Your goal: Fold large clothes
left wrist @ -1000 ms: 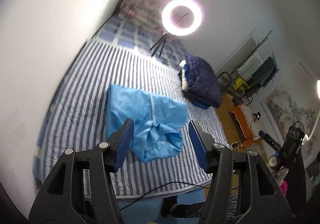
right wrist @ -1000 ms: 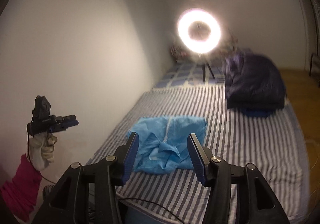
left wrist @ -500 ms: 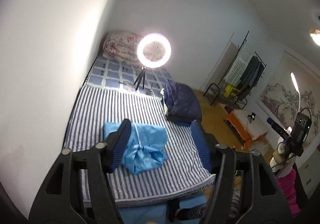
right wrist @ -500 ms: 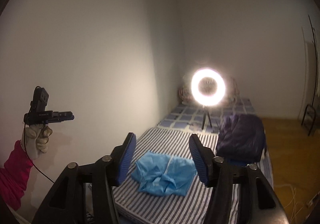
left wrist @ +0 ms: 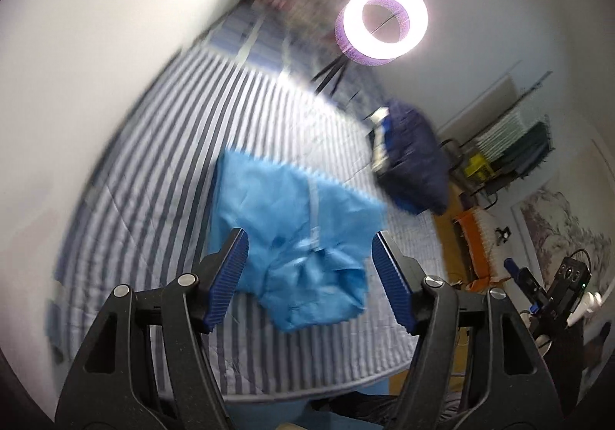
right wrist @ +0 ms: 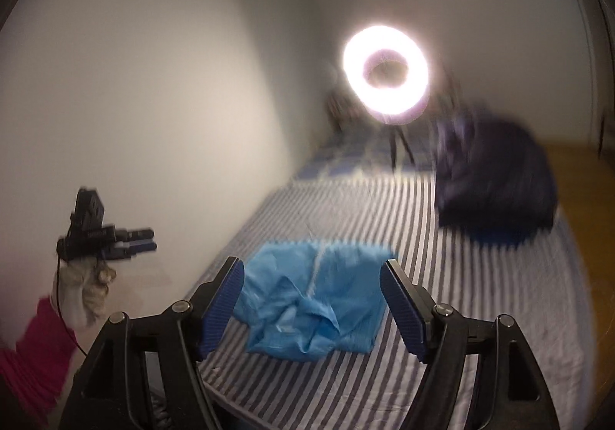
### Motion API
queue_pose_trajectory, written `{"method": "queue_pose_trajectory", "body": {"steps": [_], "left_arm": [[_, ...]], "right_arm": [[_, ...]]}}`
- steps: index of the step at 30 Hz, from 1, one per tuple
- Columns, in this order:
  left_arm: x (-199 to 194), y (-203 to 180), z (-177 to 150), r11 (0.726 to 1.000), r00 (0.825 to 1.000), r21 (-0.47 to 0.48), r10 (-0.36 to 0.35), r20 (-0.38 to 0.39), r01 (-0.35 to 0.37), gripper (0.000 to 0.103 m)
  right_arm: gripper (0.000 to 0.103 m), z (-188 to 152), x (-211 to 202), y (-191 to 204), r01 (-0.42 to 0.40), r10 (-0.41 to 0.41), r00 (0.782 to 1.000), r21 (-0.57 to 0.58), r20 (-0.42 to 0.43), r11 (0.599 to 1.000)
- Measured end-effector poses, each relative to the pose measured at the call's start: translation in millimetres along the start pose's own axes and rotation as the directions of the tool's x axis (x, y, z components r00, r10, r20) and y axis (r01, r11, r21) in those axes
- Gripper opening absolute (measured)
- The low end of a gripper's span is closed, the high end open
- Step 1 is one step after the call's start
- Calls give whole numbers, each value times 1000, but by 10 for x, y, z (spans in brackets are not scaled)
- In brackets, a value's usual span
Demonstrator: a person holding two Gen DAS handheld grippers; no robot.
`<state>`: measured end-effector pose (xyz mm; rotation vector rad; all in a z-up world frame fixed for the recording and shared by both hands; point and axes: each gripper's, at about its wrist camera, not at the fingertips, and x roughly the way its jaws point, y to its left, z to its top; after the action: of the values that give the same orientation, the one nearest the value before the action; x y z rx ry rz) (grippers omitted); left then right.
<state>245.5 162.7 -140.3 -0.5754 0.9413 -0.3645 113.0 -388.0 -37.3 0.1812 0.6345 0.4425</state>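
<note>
A light blue garment [left wrist: 296, 234] lies loosely folded and crumpled on the striped bed [left wrist: 161, 176]; it also shows in the right wrist view [right wrist: 311, 303]. My left gripper [left wrist: 309, 278] is open and empty, held in the air above the near end of the bed, apart from the garment. My right gripper [right wrist: 311, 305] is open and empty too, held above the bed's foot. The left gripper also appears at the left of the right wrist view [right wrist: 107, 237], held by a gloved hand.
A lit ring light [left wrist: 384, 28] on a tripod stands on the bed. A dark blue folded bundle [left wrist: 413, 160] lies at the bed's right edge. A white wall [left wrist: 96, 45] runs along the left. A clothes rack [left wrist: 515, 145] stands on the floor at the right.
Both cameras have tilted down and moved closer to the bed, so the blue garment looks larger. The garment has not moved. Both grippers stay open.
</note>
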Motion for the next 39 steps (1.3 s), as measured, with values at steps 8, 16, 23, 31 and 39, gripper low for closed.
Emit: {"method": "queue_pose_trajectory", "body": {"steps": [8,16,23,31,39], "left_arm": [[1227,636,22,992,987,-111,43,-155,-60,69],[1810,779,51,992,974,-103,54,-218,-78,38],[1875,559,123,999,979,-27,40,-202,-46,2],[2112,801,-11,987,949,37,159,-271,-154,3],[1502,509,264,972,971,116,216,-103,-204,42]], "right_arm": [[76,-336,1643,-790,46,-17,981,149,-195,988],[63,-482,2382,-1230,21,52,965,272,-258,962],[0,-539,2471,-1141,-107,201,939,319,-279,942],[1,-993,2673,-1143,-57,195,884,315,-425,947],[22,-455,2170,-896,-11,34,932,64,-361,998]]}}
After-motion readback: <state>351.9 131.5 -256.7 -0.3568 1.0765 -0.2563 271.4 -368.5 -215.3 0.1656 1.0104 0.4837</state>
